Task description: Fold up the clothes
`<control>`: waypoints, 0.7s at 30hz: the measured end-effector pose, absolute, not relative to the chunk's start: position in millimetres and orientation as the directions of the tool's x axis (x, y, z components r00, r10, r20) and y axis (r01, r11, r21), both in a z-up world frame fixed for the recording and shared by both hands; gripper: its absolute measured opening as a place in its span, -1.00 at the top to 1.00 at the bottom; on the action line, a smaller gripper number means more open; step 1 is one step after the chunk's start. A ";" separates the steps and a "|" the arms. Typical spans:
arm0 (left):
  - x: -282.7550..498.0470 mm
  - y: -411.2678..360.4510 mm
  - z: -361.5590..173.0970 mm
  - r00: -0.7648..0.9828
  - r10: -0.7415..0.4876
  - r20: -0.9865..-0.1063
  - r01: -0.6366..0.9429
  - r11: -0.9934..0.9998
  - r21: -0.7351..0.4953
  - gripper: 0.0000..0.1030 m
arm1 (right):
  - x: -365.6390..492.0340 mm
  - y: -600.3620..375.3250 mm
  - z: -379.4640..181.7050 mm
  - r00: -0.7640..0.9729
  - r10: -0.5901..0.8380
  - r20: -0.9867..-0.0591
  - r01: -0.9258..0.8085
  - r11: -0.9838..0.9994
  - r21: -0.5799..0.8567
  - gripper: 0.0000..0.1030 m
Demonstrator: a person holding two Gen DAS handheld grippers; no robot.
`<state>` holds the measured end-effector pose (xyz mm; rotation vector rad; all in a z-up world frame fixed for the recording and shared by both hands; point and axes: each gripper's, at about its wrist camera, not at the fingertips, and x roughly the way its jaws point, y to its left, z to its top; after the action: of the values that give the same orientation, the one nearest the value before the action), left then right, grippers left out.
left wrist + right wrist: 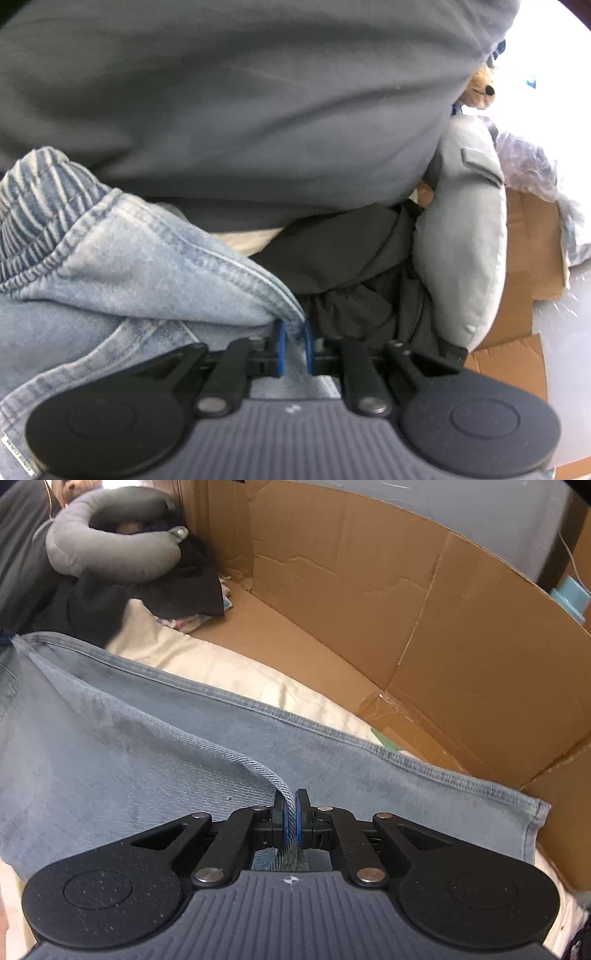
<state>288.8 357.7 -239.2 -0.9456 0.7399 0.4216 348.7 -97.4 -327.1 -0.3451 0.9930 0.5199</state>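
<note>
Two pinches hold the jeans (147,738) over the cream bedding (229,672): left gripper (294,345) at the waistband, right gripper (291,821) on a leg fold; thin bites, denim may slip out when lifted.

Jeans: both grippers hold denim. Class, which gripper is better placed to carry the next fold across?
Probably the right gripper: it pinches the jeans near the free hem; the left gripper is crowded by clothes.
</note>
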 end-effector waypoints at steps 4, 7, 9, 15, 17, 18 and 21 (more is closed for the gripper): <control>293.6 359.0 -241.5 0.680 0.015 -0.733 -0.627 0.530 -0.571 0.80 | 364.3 -88.3 -334.1 0.414 0.227 -0.882 -0.573 0.818 -0.058 0.97; 296.9 359.0 -243.0 0.680 0.018 -0.733 -0.629 0.529 -0.570 0.80 | 374.4 -81.1 -340.1 0.396 0.206 -0.895 -0.576 0.815 -0.067 0.97; 298.1 358.6 -242.8 0.682 0.031 -0.731 -0.629 0.535 -0.564 0.80 | 381.8 -77.4 -343.4 0.386 0.198 -0.901 -0.568 0.820 -0.063 0.97; 299.1 360.7 -244.1 0.695 0.052 -0.717 -0.632 0.520 -0.574 0.80 | 401.2 -61.9 -346.8 0.386 0.168 -0.907 -0.565 0.820 -0.089 0.97; 301.5 361.9 -245.0 0.691 0.052 -0.721 -0.635 0.520 -0.571 0.80 | 409.6 -57.7 -350.8 0.376 0.155 -0.914 -0.561 0.823 -0.091 0.97; 302.7 361.9 -244.9 0.690 0.052 -0.722 -0.635 0.523 -0.569 0.80 | 413.7 -55.5 -353.7 0.369 0.147 -0.918 -0.559 0.824 -0.093 0.97; 304.1 362.7 -244.7 0.689 0.051 -0.723 -0.635 0.523 -0.568 0.80 | 424.0 -49.0 -363.5 0.351 0.122 -0.928 -0.546 0.832 -0.097 0.97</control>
<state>304.1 362.7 -244.7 -0.9403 0.7106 0.4546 424.0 -49.0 -363.5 -0.4296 1.1369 0.4500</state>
